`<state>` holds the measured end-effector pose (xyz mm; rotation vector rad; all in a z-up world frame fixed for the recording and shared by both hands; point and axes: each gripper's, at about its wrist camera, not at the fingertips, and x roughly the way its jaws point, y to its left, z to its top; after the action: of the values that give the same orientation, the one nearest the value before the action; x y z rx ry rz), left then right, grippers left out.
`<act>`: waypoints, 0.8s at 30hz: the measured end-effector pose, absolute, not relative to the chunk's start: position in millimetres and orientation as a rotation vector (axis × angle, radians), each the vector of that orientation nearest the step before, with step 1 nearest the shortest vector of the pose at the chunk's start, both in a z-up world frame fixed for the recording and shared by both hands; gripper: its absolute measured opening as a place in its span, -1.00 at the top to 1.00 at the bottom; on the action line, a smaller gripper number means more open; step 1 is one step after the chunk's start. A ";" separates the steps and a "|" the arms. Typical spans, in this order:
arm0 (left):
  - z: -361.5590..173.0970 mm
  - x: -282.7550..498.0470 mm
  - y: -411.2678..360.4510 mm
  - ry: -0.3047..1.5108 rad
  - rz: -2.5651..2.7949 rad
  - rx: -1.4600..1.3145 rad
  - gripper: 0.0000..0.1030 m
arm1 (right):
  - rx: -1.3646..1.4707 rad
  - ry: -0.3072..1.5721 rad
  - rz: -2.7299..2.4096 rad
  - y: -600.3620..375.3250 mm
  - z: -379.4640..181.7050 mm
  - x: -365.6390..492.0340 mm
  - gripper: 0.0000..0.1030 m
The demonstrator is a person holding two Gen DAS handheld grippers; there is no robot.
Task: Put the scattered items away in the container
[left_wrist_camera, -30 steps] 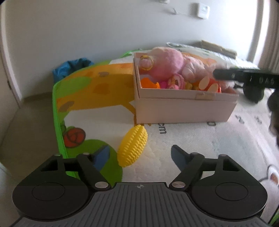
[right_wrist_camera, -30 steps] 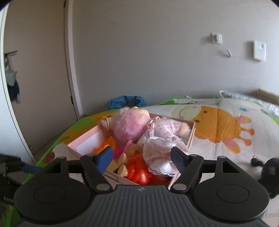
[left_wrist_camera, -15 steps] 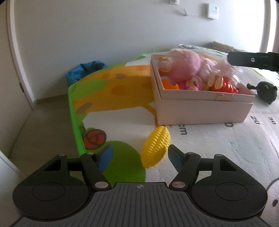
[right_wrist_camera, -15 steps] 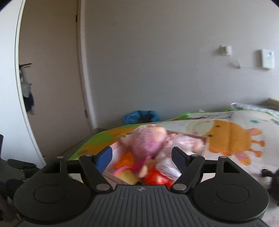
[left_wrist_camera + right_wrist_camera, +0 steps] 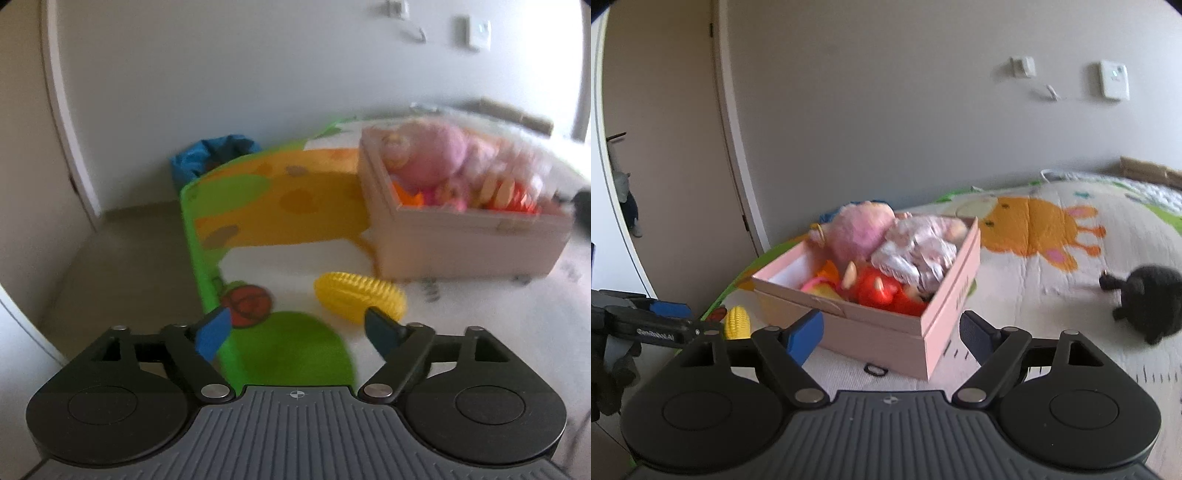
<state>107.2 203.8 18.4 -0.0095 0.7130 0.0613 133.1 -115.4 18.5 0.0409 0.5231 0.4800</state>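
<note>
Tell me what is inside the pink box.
The pink box holds a pink plush toy, a doll in a lacy dress, a red toy and orange pieces. Anything underneath them is covered.

Soft daylight fills the room, brightest at the far right of the left view. The pink box and its toys look smeared and fuzzy there. Both pictures bend round at the edges, with dark corners.

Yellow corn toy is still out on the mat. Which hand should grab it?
Left. The yellow ribbed plastic corn toy lies just ahead of the left tongs, whose jaws are opening and empty. The right tongs face the pink cardboard box.
</note>
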 end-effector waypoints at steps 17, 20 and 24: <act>1.4 121.1 177.3 0.727 -0.089 0.129 -0.56 | -0.030 0.577 0.476 -113.2 0.6 116.4 -0.67; 0.3 121.6 188.4 0.734 -0.025 0.105 -0.54 | -0.030 0.575 0.492 -110.5 0.5 115.6 -0.67; 1.9 126.1 205.5 0.735 0.077 0.087 -0.58 | -0.031 0.576 0.504 -106.1 0.5 114.5 -0.67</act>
<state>126.1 205.5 1.9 0.0873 0.7352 0.0770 114.5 -106.1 0.5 -0.0307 0.5763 0.5040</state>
